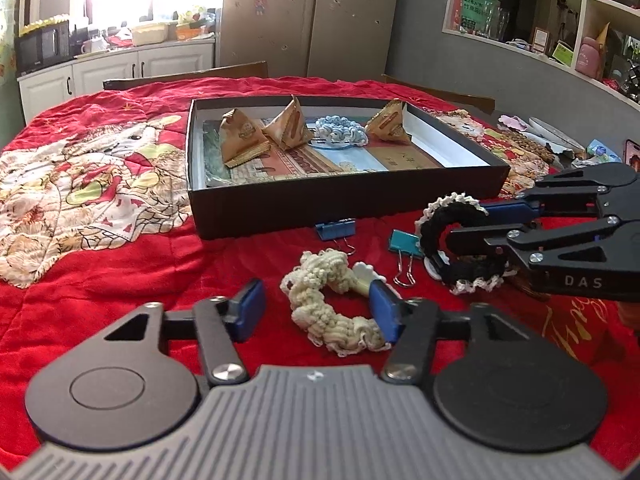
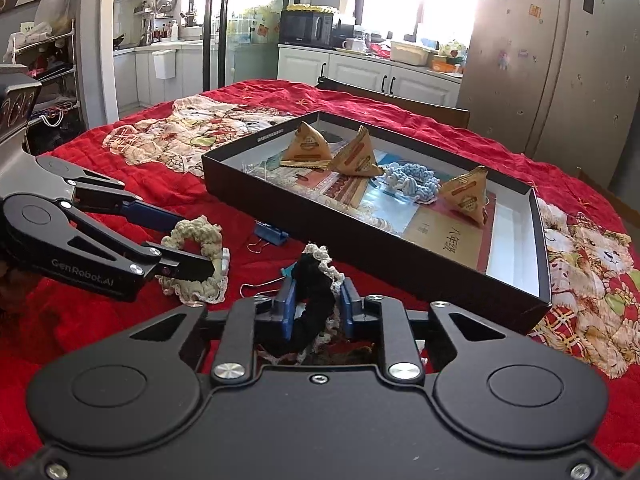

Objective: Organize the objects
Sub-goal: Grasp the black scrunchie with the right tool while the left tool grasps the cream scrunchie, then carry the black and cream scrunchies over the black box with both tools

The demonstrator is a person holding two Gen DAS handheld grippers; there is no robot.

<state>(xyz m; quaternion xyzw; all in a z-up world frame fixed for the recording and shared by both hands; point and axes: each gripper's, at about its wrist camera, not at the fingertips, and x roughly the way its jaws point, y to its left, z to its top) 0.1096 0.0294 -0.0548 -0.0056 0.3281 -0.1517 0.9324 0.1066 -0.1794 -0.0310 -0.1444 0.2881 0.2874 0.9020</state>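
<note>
left wrist view: left gripper (image 1: 318, 310) low centre, jaws apart around the cream scrunchie (image 1: 332, 308); the right pad touches the scrunchie's edge, the left pad stands clear of it on the red cloth (image 1: 120, 280). right gripper (image 1: 464, 224) enters from the right edge, clamped on the black scrunchie (image 1: 440, 232). right wrist view confirms: blue pads pinch the black scrunchie (image 2: 314, 304) at lower centre, part of it standing up above the pads. dark box (image 1: 340, 208) sits in mid frame, open; inside lie three pyramid snack packets (image 1: 240, 142) and a light blue scrunchie (image 1: 340, 131) between the second and third. two blue binder clips (image 1: 336, 229) lie on the cloth just in front of the box wall, between the two scrunchies.
</note>
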